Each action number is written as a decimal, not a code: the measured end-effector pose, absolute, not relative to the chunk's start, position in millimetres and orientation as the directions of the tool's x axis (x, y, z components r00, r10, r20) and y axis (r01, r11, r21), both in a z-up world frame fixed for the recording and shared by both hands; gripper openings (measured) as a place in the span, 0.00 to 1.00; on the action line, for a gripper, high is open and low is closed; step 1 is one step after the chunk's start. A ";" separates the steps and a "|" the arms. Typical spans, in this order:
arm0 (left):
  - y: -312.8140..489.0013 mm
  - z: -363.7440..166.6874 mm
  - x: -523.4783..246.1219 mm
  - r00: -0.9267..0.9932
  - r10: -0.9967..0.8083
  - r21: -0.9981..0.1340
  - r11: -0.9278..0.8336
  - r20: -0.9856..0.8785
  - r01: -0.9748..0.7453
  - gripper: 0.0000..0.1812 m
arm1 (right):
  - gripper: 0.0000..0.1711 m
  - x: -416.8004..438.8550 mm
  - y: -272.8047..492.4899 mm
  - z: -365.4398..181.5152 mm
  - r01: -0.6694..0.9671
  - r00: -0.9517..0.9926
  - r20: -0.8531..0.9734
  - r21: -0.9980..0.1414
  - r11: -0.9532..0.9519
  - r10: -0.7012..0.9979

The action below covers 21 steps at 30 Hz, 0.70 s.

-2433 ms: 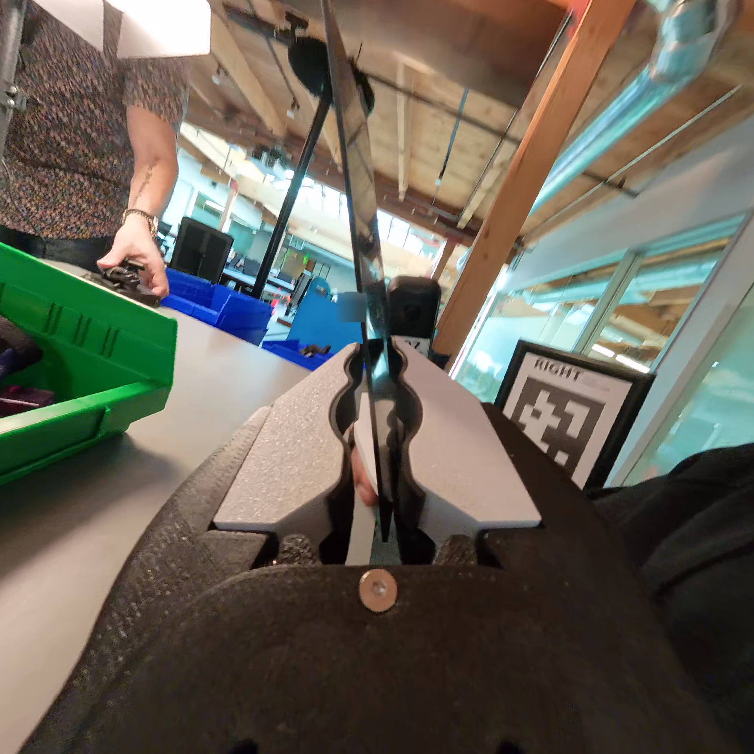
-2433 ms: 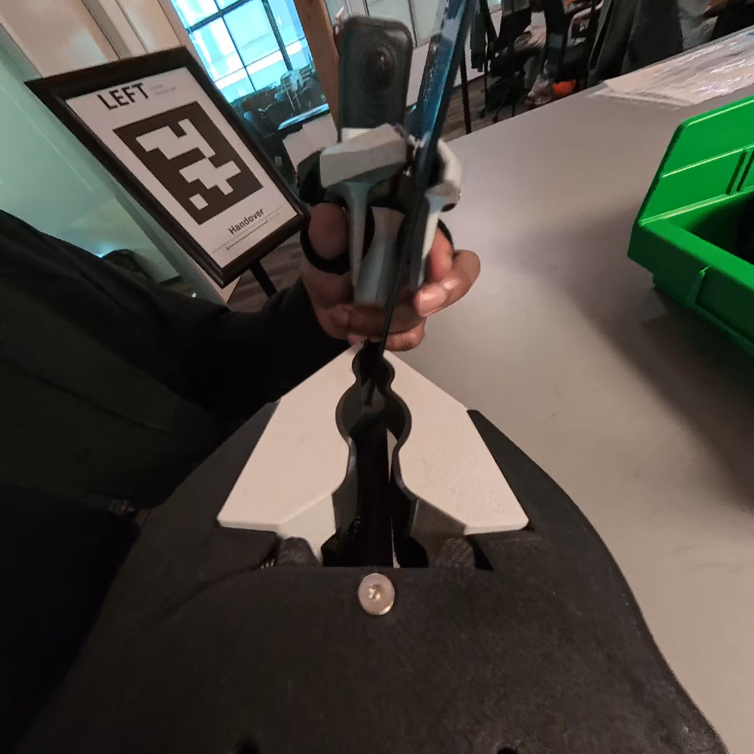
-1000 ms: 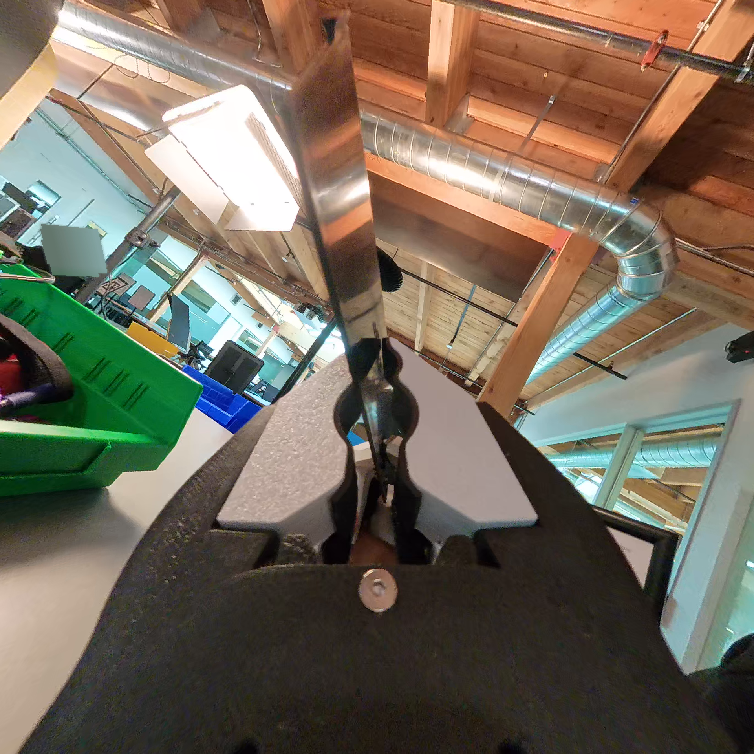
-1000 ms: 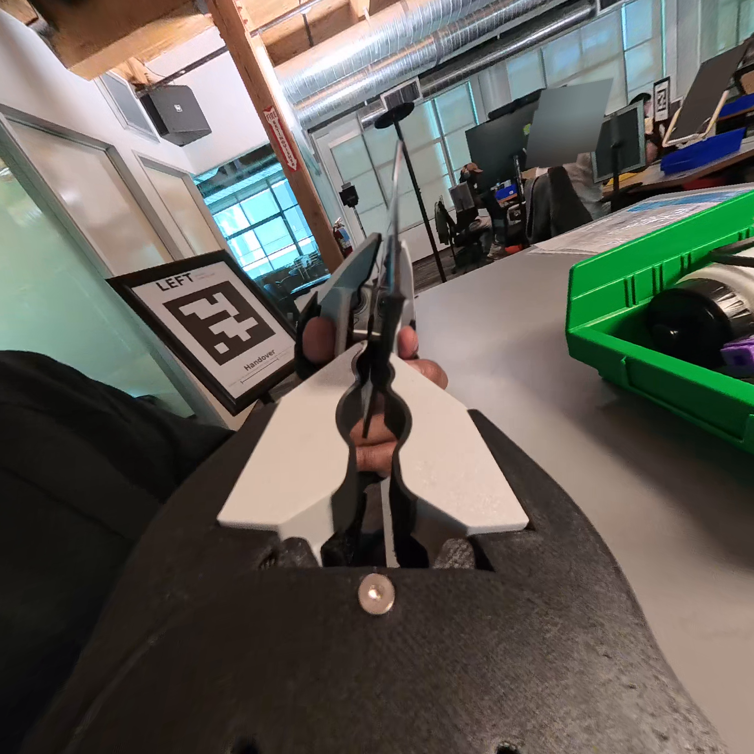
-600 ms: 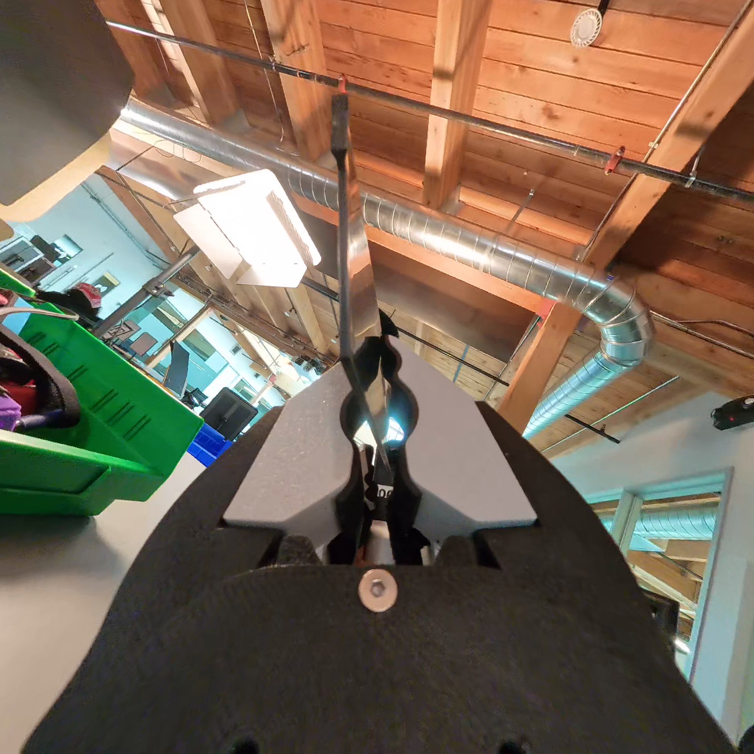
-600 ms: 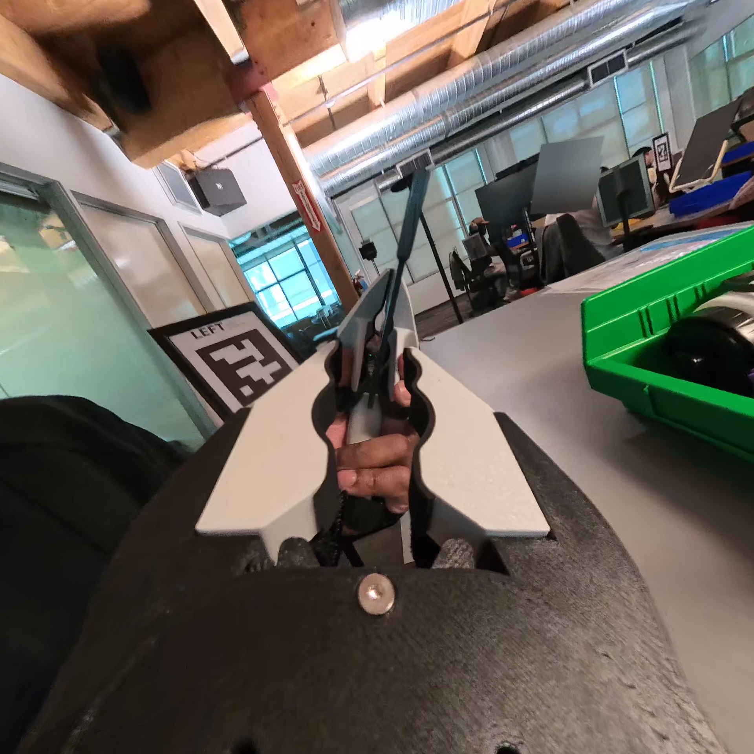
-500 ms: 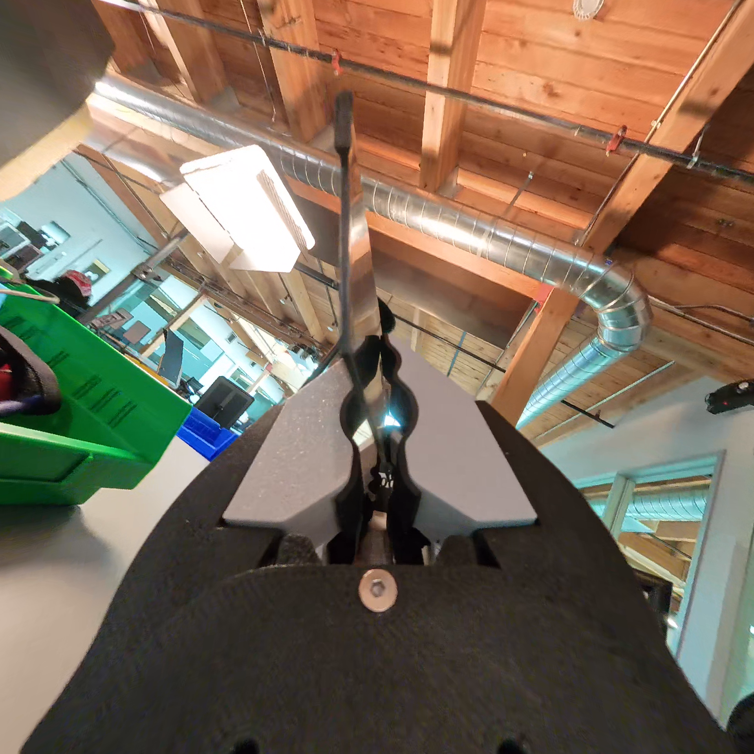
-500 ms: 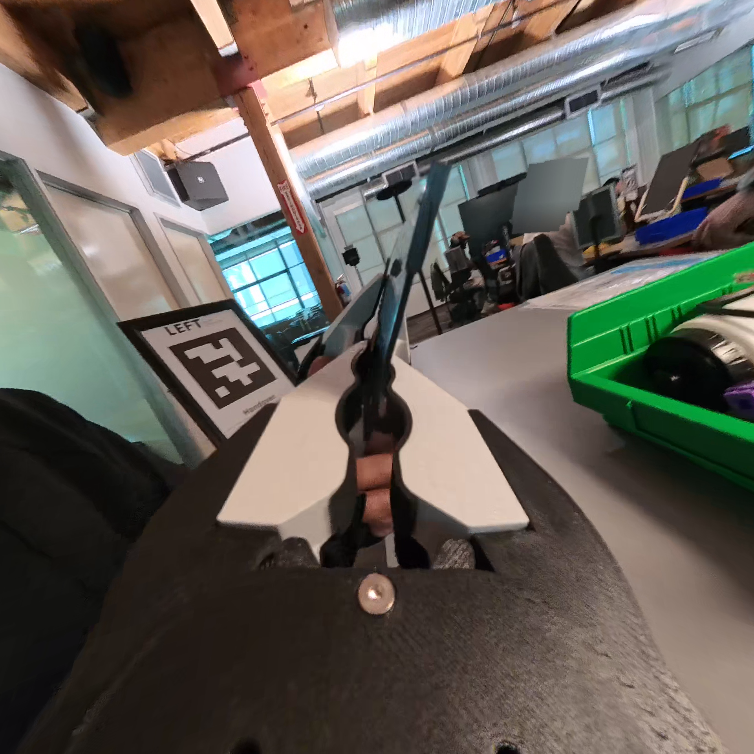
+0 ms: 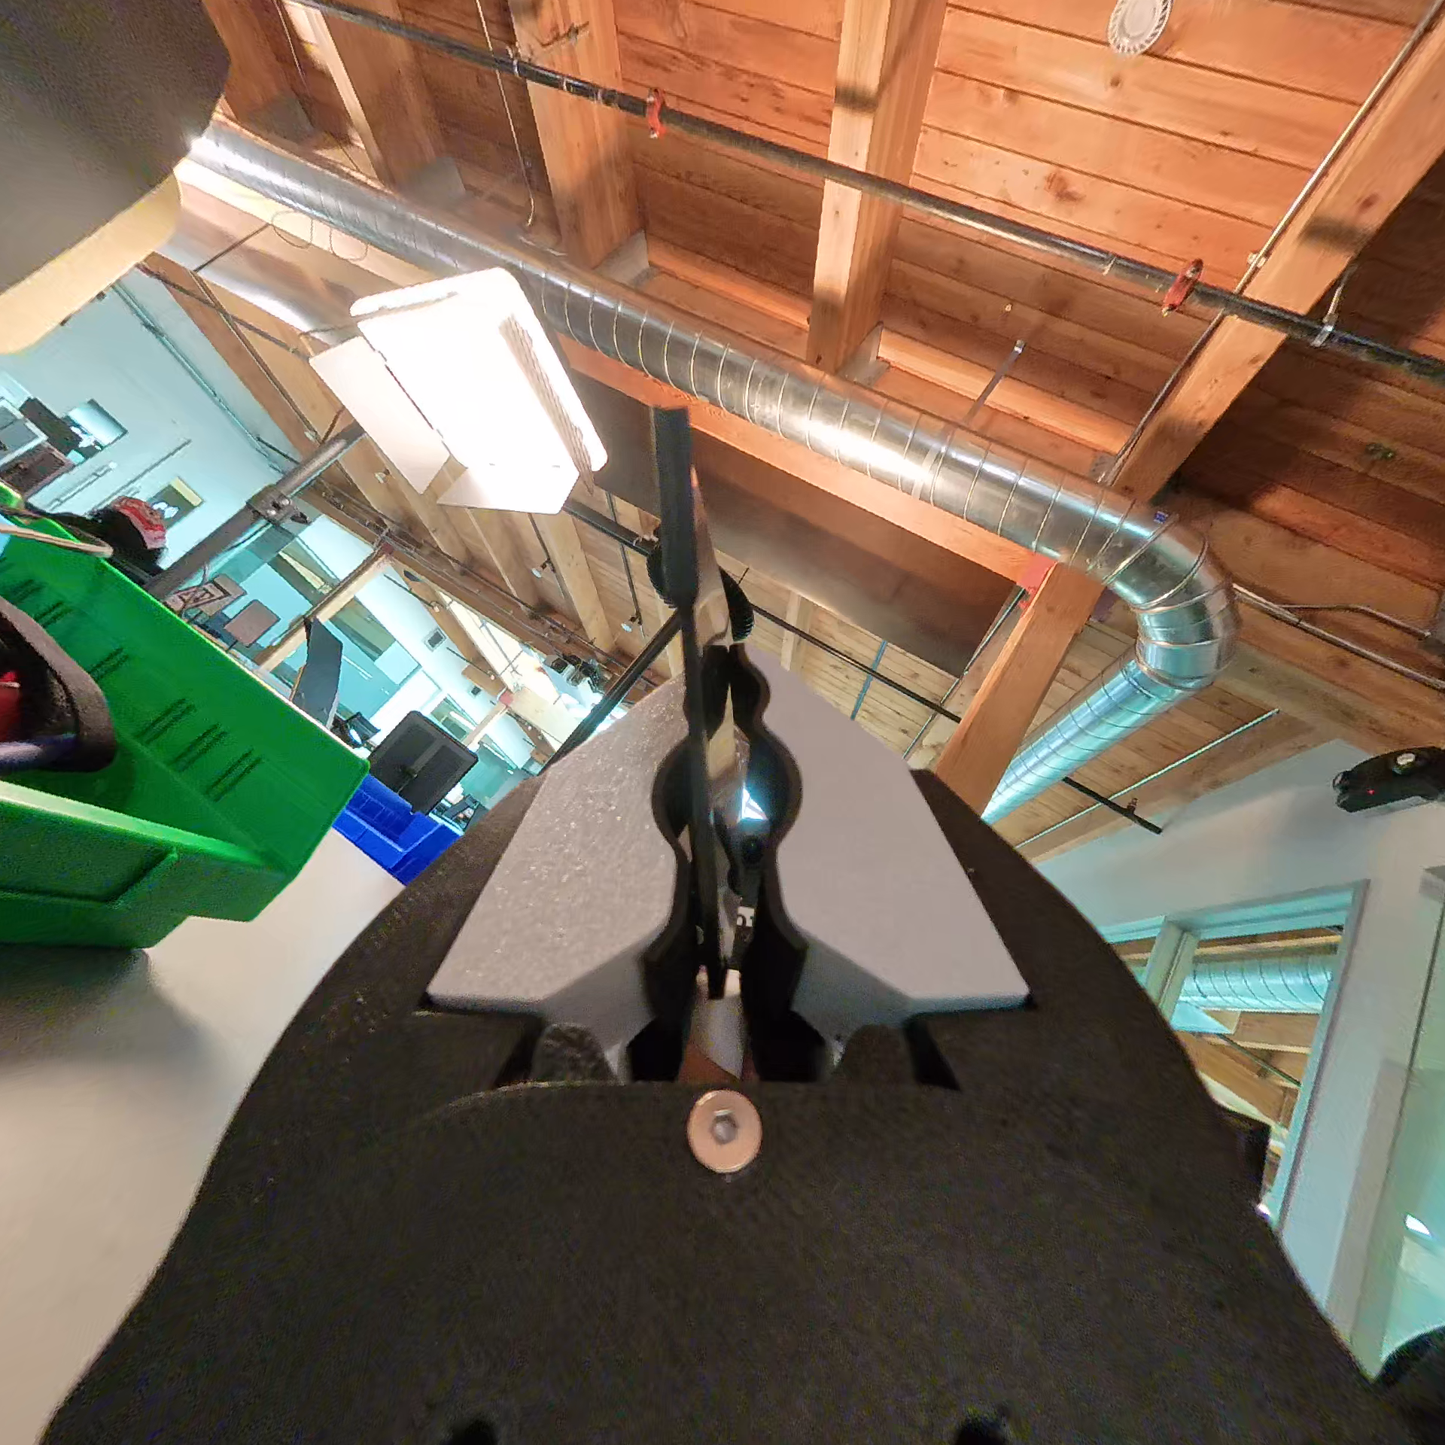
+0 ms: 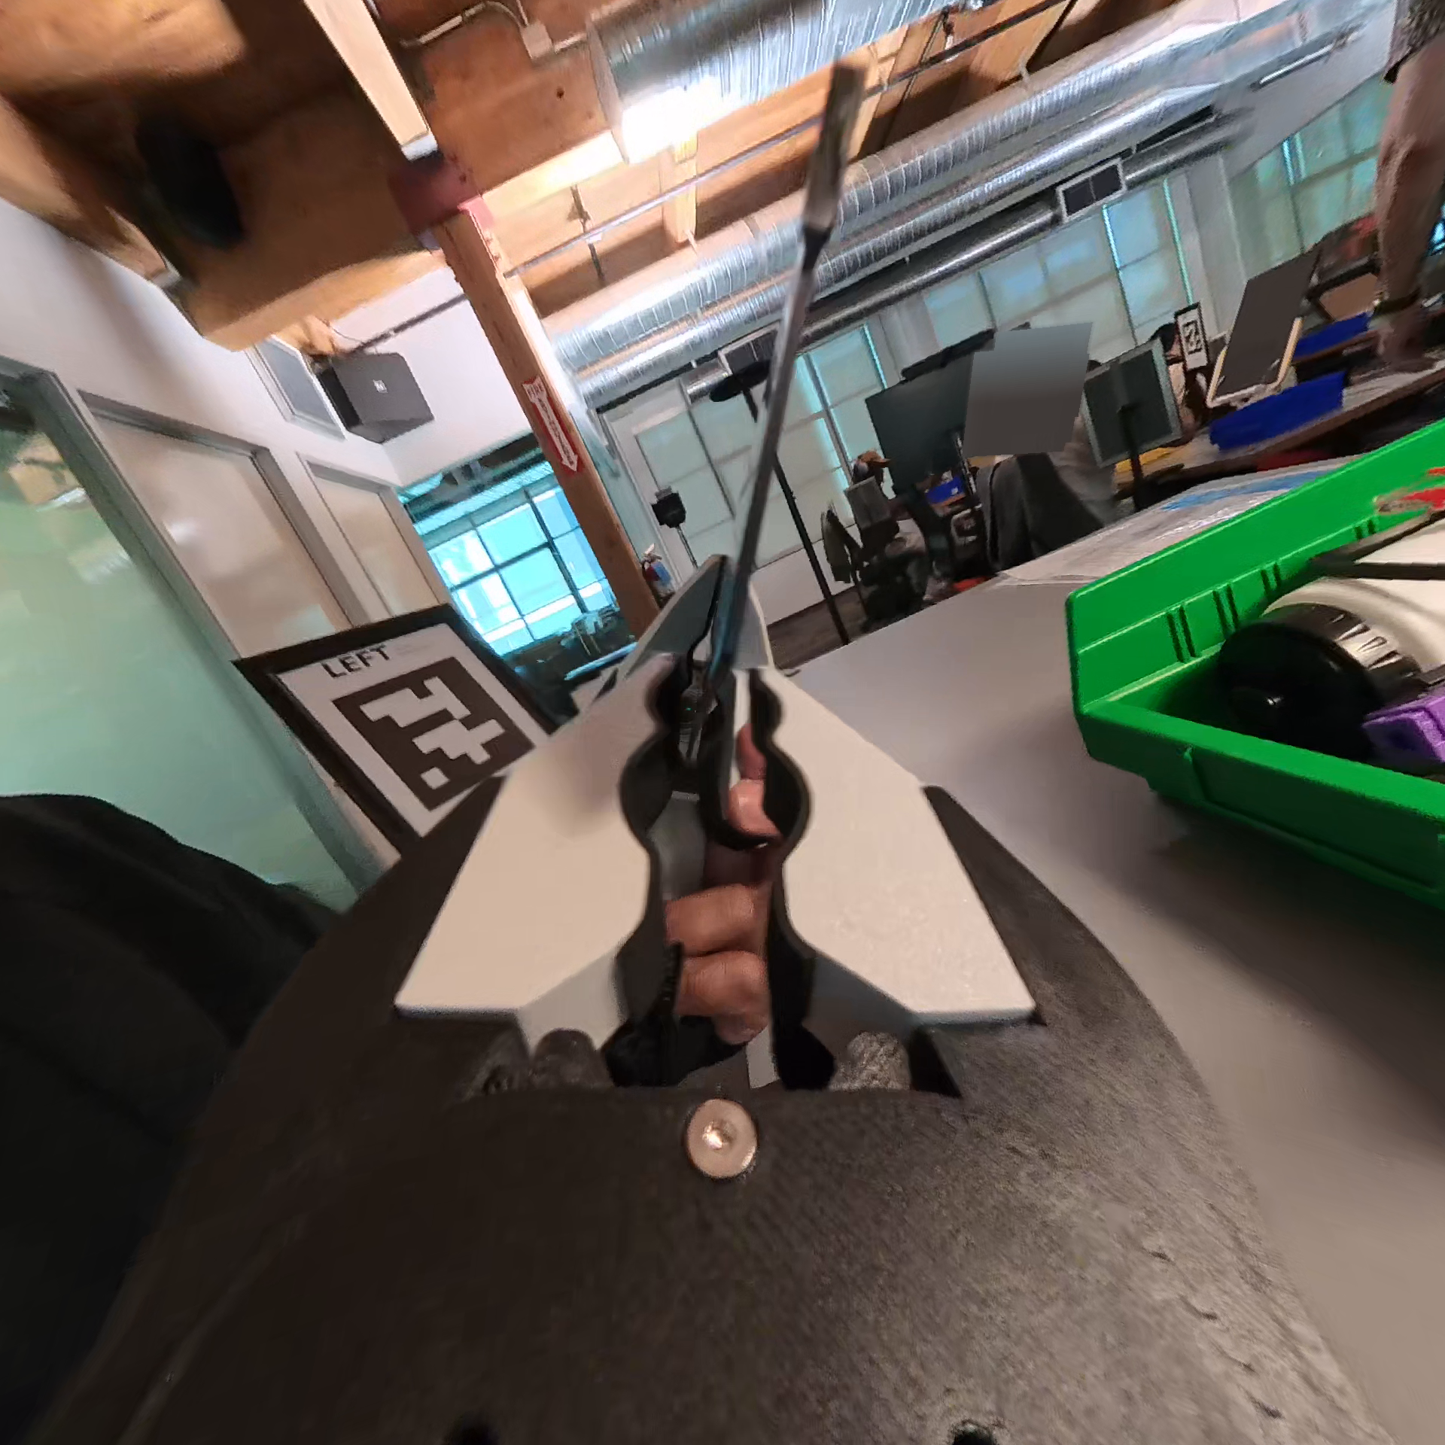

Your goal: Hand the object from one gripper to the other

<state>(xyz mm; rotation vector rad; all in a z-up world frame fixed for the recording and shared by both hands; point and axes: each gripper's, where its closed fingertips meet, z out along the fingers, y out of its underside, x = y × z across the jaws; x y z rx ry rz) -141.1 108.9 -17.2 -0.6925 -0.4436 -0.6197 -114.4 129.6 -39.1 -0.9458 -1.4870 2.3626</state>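
Left wrist view showed the left gripper (image 9: 723, 790) closed on the thin dark flat object (image 9: 679, 563), which rose upright toward the wooden ceiling (image 9: 1016, 156). The right gripper (image 10: 723, 751) stood narrowly parted around the same object (image 10: 770, 406). A sound transfer probably called for the right to clamp firmly before the left let go. Beside the object, a green bin (image 10: 1251, 782) sat on the grey table (image 10: 938, 665).
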 end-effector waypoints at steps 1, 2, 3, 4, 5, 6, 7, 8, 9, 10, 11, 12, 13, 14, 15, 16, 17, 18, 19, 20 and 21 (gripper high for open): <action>112.3 -18.2 -138.1 0.734 -0.377 -0.461 0.594 0.565 0.660 0.01 | 0.02 -114.9 127.2 -38.8 0.142 -0.776 -0.393 -0.871 -0.470 0.493; 115.8 -18.9 -135.4 0.733 -0.378 -0.472 0.580 0.566 0.664 0.02 | 0.02 -115.0 127.8 -36.4 0.114 -0.773 -0.377 -0.874 -0.472 0.511; 115.1 -17.3 -134.4 0.734 -0.388 -0.473 0.578 0.558 0.665 0.01 | 0.02 -114.6 128.8 -35.4 0.108 -0.771 -0.371 -0.878 -0.467 0.518; 116.1 -16.4 -133.3 0.735 -0.392 -0.491 0.560 0.553 0.668 0.02 | 0.02 -113.6 130.1 -35.0 0.116 -0.772 -0.370 -0.881 -0.458 0.517; 116.7 -15.9 -133.6 0.743 -0.386 -0.515 0.544 0.547 0.662 0.03 | 0.01 -111.6 132.5 -34.0 0.122 -0.776 -0.368 -0.885 -0.450 0.513; 116.7 -15.3 -134.6 0.752 -0.381 -0.539 0.531 0.538 0.655 0.07 | 0.01 -109.4 135.6 -32.9 0.126 -0.779 -0.364 -0.888 -0.442 0.511; 116.1 -14.3 -134.4 0.754 -0.392 -0.557 0.511 0.527 0.655 0.08 | 0.01 -107.4 138.3 -32.7 0.137 -0.781 -0.363 -0.893 -0.428 0.509; 116.1 -13.2 -131.8 0.747 -0.420 -0.574 0.478 0.515 0.665 0.06 | 0.01 -105.8 140.6 -33.1 0.148 -0.780 -0.362 -0.899 -0.412 0.510; 118.2 -14.0 -128.2 0.735 -0.445 -0.596 0.432 0.512 0.677 0.02 | 0.01 -104.6 143.3 -33.1 0.152 -0.778 -0.358 -0.905 -0.398 0.516; 120.2 -15.3 -126.6 0.730 -0.451 -0.614 0.402 0.513 0.680 0.01 | 0.01 -103.6 145.8 -31.8 0.147 -0.776 -0.353 -0.907 -0.394 0.522; 122.0 -17.2 -126.7 0.739 -0.435 -0.630 0.393 0.513 0.669 0.01 | 0.02 -104.1 148.9 -29.2 0.137 -0.769 -0.356 -0.903 -0.408 0.531; 123.4 -18.7 -127.9 0.755 -0.409 -0.640 0.405 0.512 0.653 0.01 | 0.03 -106.3 152.3 -26.1 0.123 -0.757 -0.369 -0.891 -0.437 0.540; 122.5 -18.4 -130.7 0.762 -0.389 -0.624 0.438 0.518 0.647 0.01 | 0.07 -108.4 154.4 -23.8 0.114 -0.749 -0.388 -0.874 -0.473 0.537; 119.3 -17.1 -135.0 0.751 -0.387 -0.580 0.478 0.535 0.659 0.01 | 0.11 -109.5 152.9 -24.0 0.126 -0.751 -0.410 -0.858 -0.498 0.518; 116.1 -16.2 -138.0 0.731 -0.405 -0.532 0.505 0.549 0.680 0.01 | 0.13 -110.6 147.3 -27.8 0.154 -0.756 -0.427 -0.853 -0.499 0.496; 114.9 -16.8 -139.6 0.713 -0.420 -0.499 0.516 0.561 0.696 0.01 | 0.15 -112.4 140.1 -34.1 0.181 -0.756 -0.434 -0.858 -0.481 0.490; 116.7 -19.4 -140.1 0.708 -0.413 -0.492 0.518 0.572 0.700 0.01 | 0.14 -114.5 133.4 -40.2 0.193 -0.754 -0.428 -0.869 -0.456 0.498; 120.2 -22.1 -138.4 0.715 -0.399 -0.508 0.511 0.574 0.694 0.01 | 0.11 -116.0 128.0 -44.2 0.192 -0.753 -0.417 -0.879 -0.436 0.509; 124.7 -24.0 -134.3 0.722 -0.392 -0.533 0.493 0.570 0.688 0.01 | 0.04 -116.5 124.7 -44.9 0.181 -0.755 -0.404 -0.885 -0.429 0.516; 129.1 -24.9 -129.2 0.727 -0.394 -0.557 0.470 0.563 0.685 0.01 | 0.02 -116.2 123.8 -43.9 0.167 -0.757 -0.394 -0.888 -0.428 0.521; 130.3 -23.6 -126.7 0.728 -0.400 -0.566 0.458 0.557 0.685 0.01 | 0.01 -115.7 123.9 -44.0 0.166 -0.758 -0.388 -0.892 -0.420 0.524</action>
